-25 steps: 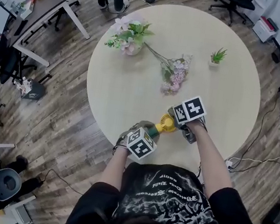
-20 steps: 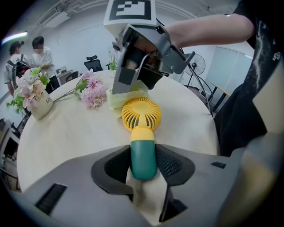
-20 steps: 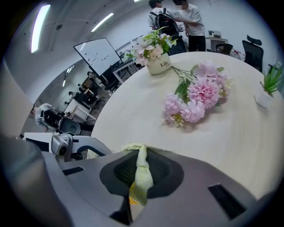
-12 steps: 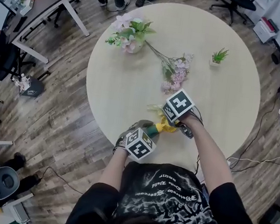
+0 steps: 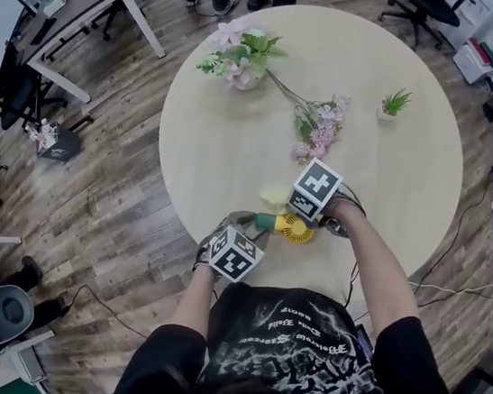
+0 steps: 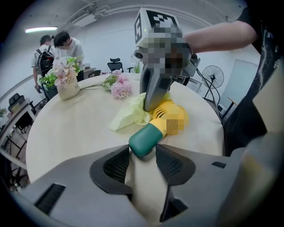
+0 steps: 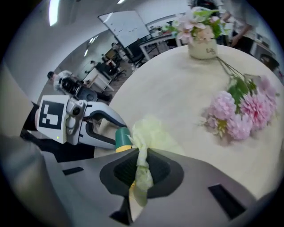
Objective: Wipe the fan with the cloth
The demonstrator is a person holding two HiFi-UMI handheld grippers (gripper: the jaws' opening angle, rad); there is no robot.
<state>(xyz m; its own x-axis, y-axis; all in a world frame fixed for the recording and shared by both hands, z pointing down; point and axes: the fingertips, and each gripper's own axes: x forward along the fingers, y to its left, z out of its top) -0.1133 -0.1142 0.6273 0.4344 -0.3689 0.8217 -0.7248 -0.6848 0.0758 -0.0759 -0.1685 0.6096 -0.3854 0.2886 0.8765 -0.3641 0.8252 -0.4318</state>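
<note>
Head view places the fan [image 5: 294, 231] at the near edge of the round table [image 5: 396, 167], directly in front of the person, with its yellow grille head to the right and its green handle [image 5: 266, 222] to the left. Whether it rests on the tabletop or is held just above it cannot be told.

The left gripper [image 6: 143, 153] has the end of the handle between its jaws with both pads on it. The jaws have just been opening slightly around it. Judged purpose: to steady the fan so the head does not slide or roll under the wipe.

The cloth [image 7: 151, 133], pale yellow-green, is pinched in a bunched fold by the right gripper [image 7: 141, 166], whose jaws are drawn narrow on it. The loose part spreads against the far-left side of the fan head, touching it. Judged purpose: a short hold that lets the gripper press the cloth down onto the grille. Wiping is judged under way.

Beyond the work, loose pink flowers [image 5: 319, 133] lie near the table's middle, a vase of flowers [image 5: 242, 64] stands far left and a small potted plant [image 5: 395, 101] far right, all well apart from the fan
</note>
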